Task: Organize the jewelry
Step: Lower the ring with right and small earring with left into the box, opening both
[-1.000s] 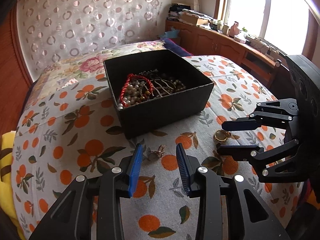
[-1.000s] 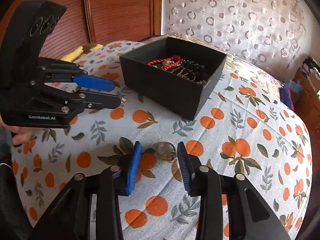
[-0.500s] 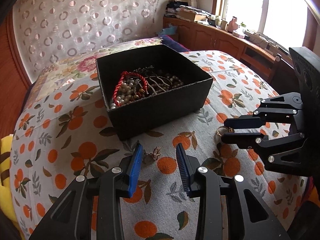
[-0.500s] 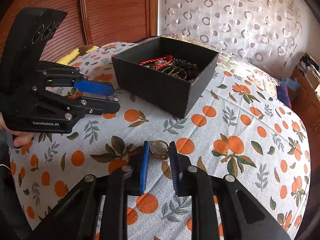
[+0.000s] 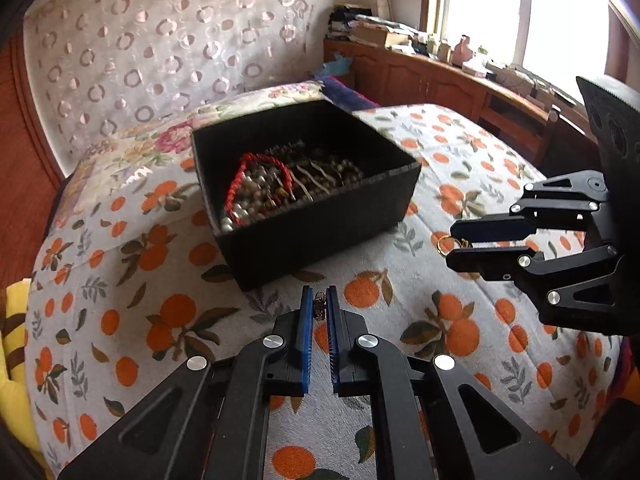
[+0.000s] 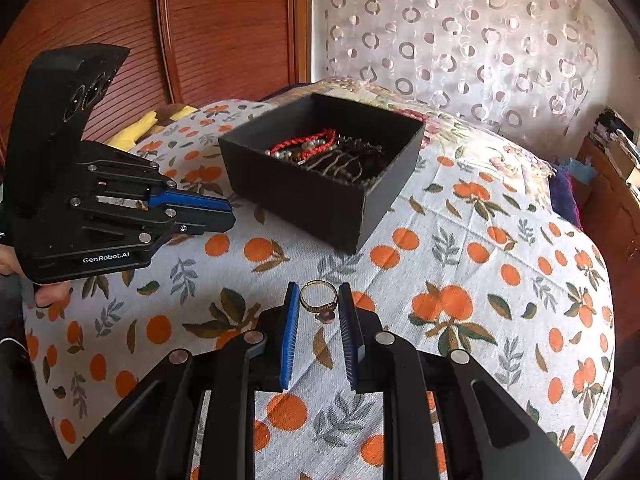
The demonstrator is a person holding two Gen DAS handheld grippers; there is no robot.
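Both grippers have narrowed: the left gripper [image 5: 319,307] is pinching a small dark earring [image 5: 319,309] before the black cardboard box [image 5: 320,236]; the right gripper [image 6: 319,307] is pinching a gold ring [image 6: 318,300].

A bed covered by a white cloth printed with oranges and green leaves [image 6: 500,240] was seen as the carrying surface. An open black square cardboard box [image 6: 304,196], filled with beaded strands and a red cord, was set on the cloth. A floral quilt [image 5: 132,152] was laid beyond the box, and a yellow striped fabric [image 5: 12,360] was seen at the bed's edge.
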